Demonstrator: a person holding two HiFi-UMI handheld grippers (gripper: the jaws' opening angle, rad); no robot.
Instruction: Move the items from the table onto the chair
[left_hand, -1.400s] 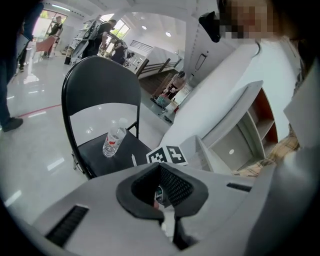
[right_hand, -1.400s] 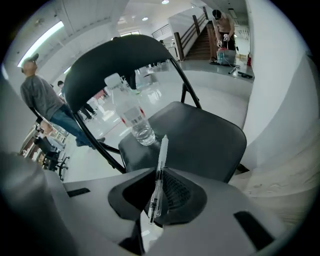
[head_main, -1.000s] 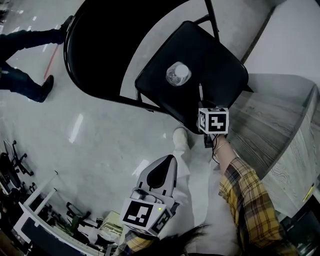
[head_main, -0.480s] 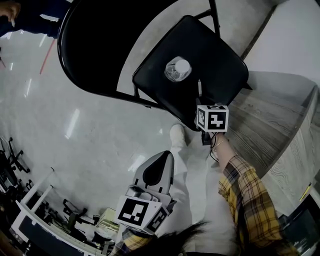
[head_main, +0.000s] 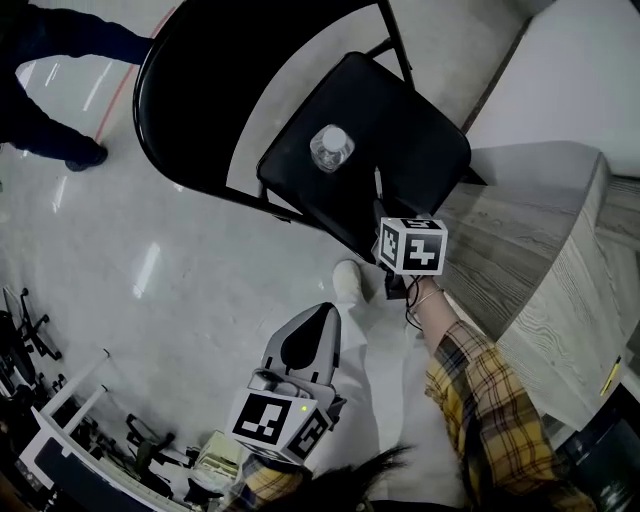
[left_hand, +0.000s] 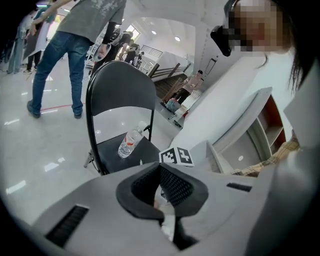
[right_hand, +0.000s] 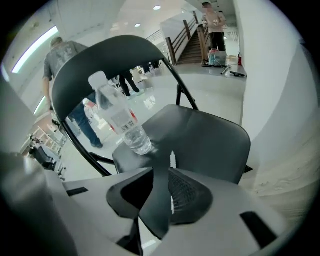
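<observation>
- Bottle (head_main: 331, 148) is upright on the chair (head_main: 425, 135), around the middle of the seat, so that one looks delivered.
- Right tongs (right_hand: 170, 167) hover low over the seat's near edge, pointing at the bottle, which sits at about 11 o'clock from them and well clear of the tips.
- Their jaws are partly apart and opening right now: released, not clenched on anything.
- A thin pale sliver shows right at the tips in the right gripper view. It's too small to say what it is, or whether it sits between the jaws or on the seat beyond.
- Left tongs (left_hand: 160, 170) hang down at 6 o'clock in the head view, beside the person's leg. The tips meet in a point with nothing between the pads: clenched and empty, taking no part.
- My read: this is the let-go at the end of a drop-off on the chair.
- Surface (head_main: 530, 270) runs along 3 o'clock in the head view, pale wood grain. The stretch in view shows nothing lying on it.
- Next move, as I judge it: draw the right tongs back without nudging the bottle, then swing toward 3 o'clock and look over the rest of the surface.
- Watch the bottle: tall and narrow, it would tip easily on a brush.
</observation>
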